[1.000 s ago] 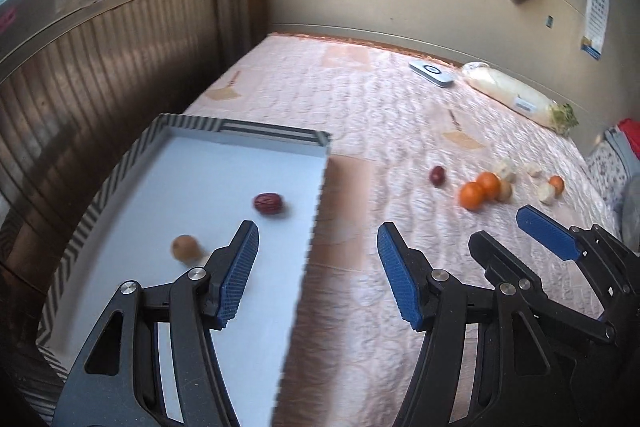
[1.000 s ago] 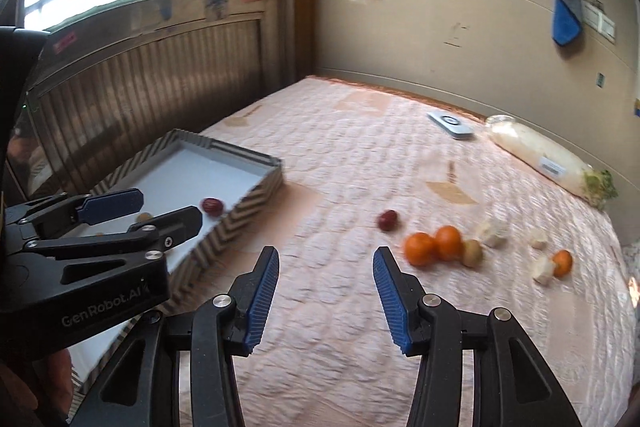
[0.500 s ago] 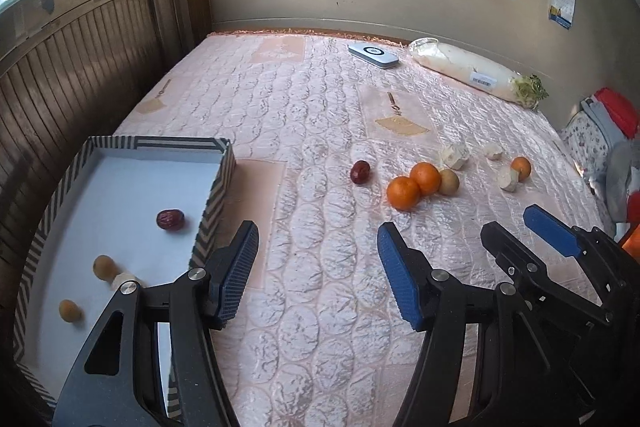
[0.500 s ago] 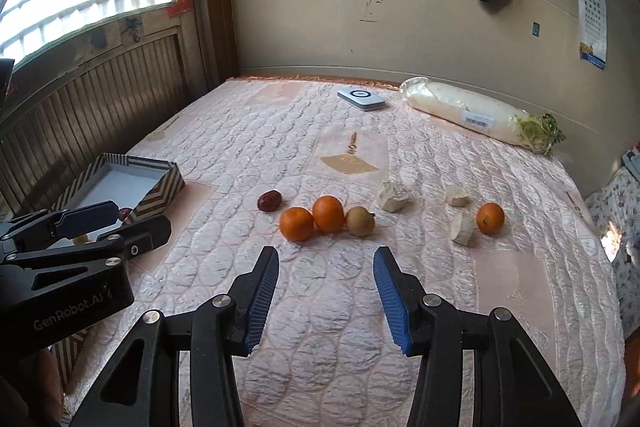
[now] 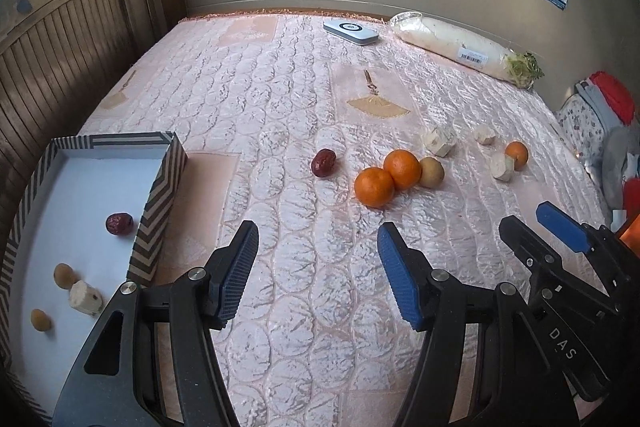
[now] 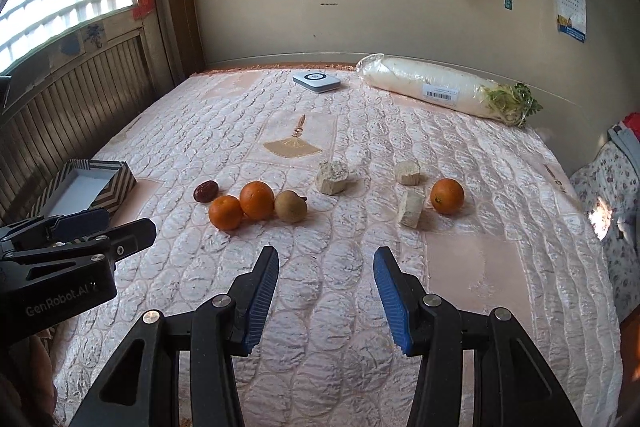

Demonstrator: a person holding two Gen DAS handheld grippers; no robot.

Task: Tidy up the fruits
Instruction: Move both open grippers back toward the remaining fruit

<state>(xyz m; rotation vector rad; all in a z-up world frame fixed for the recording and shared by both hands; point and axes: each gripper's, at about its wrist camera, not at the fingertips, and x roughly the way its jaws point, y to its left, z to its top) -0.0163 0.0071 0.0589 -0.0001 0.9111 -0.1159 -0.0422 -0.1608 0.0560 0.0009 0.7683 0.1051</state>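
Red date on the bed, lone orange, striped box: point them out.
red date point(image 6: 206, 191), right wrist view, its middle.
lone orange point(image 6: 447, 196), right wrist view, its middle.
striped box point(image 5: 158, 205), left wrist view, right wall.

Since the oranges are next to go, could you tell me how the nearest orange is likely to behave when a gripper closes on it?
The nearest orange looks round, so a nudge would probably roll it across the quilted cover. It touches a second orange, which may shift too. Its rind seems firm.
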